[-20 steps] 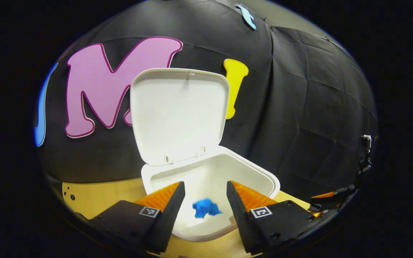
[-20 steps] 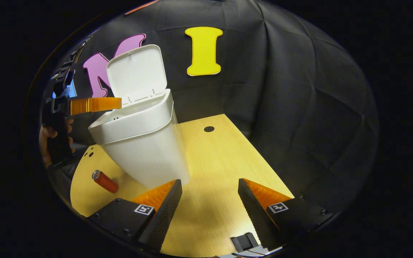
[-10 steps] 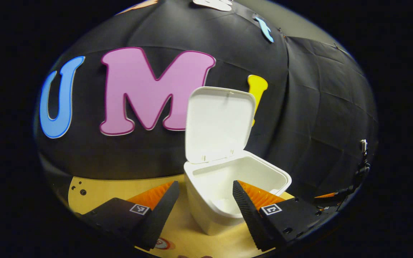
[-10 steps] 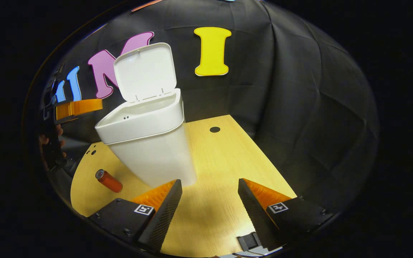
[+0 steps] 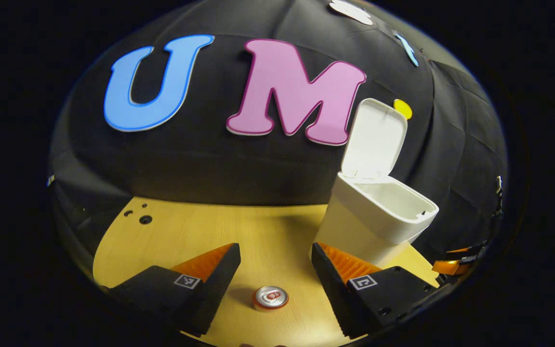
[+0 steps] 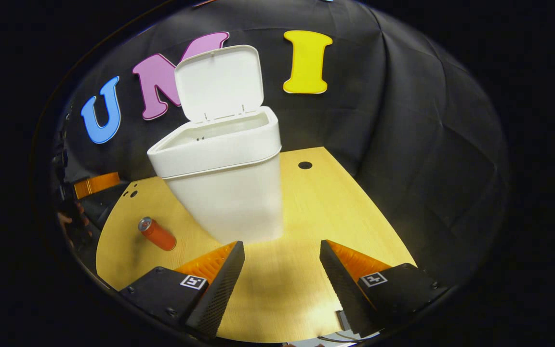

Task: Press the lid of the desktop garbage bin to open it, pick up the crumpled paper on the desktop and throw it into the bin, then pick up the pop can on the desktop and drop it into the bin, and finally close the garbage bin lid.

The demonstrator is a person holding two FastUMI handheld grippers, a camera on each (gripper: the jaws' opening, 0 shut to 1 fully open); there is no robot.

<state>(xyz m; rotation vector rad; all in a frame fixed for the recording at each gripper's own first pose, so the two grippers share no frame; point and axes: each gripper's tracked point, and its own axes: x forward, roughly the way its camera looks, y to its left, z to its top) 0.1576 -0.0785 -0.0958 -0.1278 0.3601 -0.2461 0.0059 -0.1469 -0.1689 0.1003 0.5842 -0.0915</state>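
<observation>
The white garbage bin (image 5: 378, 219) (image 6: 227, 193) stands on the wooden desktop with its lid (image 5: 374, 140) (image 6: 219, 82) tipped up. A red pop can (image 5: 270, 297) (image 6: 157, 233) stands upright on the desk left of the bin. My left gripper (image 5: 275, 258) is open and hangs above the can, which sits just below the gap between the fingers. In the right gripper view the left gripper (image 6: 95, 183) appears at the far left, held by a hand. My right gripper (image 6: 282, 253) is open over bare desk in front of the bin, with nothing between its fingers.
The wooden desktop (image 6: 330, 212) has a dark round hole (image 6: 305, 165) behind the bin and small holes (image 5: 145, 219) at its far left corner. Black cloth walls close the booth behind and to the right.
My left gripper has pulled back from over the bin's mouth, where blue paper lay inside, and swung left and down over the pop can. The right gripper shifted only slightly.
</observation>
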